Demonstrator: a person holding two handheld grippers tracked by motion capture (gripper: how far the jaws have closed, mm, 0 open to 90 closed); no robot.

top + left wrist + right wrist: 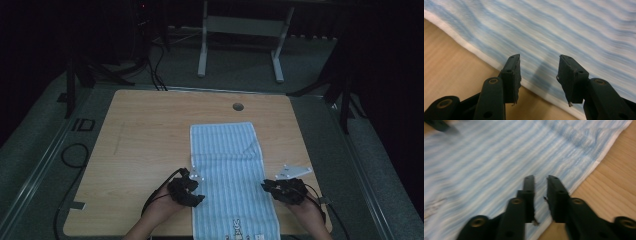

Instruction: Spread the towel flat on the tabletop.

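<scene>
One striped towel (231, 175) lies on one wooden table (145, 135). Two grippers are over it, the left gripper (192, 192) at one long edge and the right gripper (272, 187) at the other, each with two black jaws.

both tongs, left (196, 186) and right (266, 186), point inward, jaws parted.

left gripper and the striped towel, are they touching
Cannot tell. In the left gripper view the left gripper stands open over the towel's white edge with nothing between its jaws, but no view shows plainly whether the tips rest on it.
</scene>
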